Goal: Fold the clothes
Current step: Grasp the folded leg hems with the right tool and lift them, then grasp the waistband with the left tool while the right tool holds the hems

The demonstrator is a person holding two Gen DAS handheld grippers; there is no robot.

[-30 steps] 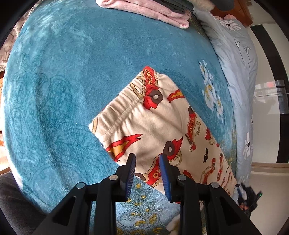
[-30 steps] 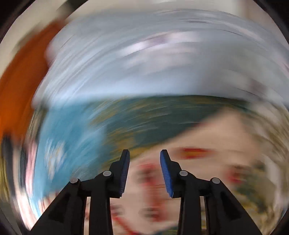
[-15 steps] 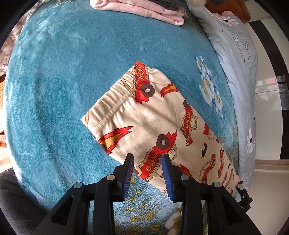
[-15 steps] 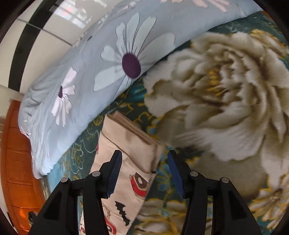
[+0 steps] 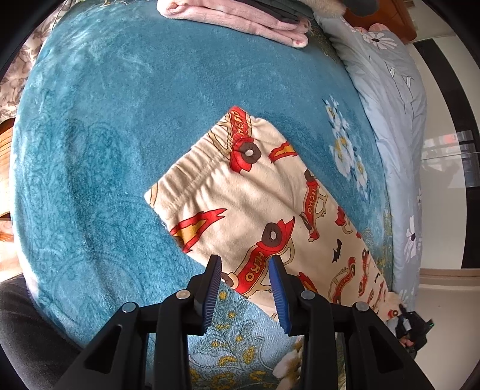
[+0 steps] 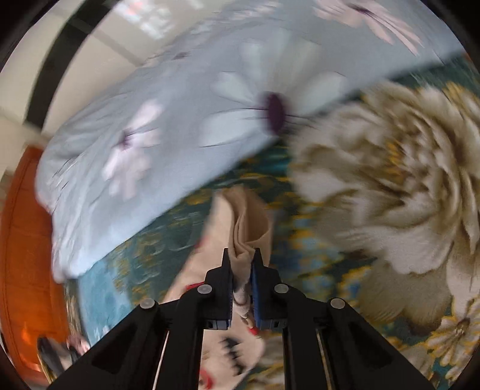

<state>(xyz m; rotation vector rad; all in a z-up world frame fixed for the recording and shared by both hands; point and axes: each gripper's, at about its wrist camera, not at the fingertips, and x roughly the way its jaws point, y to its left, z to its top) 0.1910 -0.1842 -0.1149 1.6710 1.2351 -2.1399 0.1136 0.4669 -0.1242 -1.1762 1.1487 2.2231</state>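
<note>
Cream car-print trousers [image 5: 270, 210] stretch lengthwise from the parted, empty left gripper [image 5: 245, 288] toward the right gripper [image 6: 241, 279], clamped on their leg end.

Left wrist view: the pants [image 5: 261, 207] lie flat on the blanket [image 5: 105, 144], waistband toward the upper left, legs running to the lower right. The left gripper [image 5: 244, 270] sits over their near edge, jaws apart. A folded stack of clothes [image 5: 240, 18] rests at the blanket's far edge; the quilt [image 5: 390, 90] lies along the right. Right wrist view: the pants' hem sits between the fingers of the right gripper [image 6: 241, 255], with the quilt behind and to the left.
</note>
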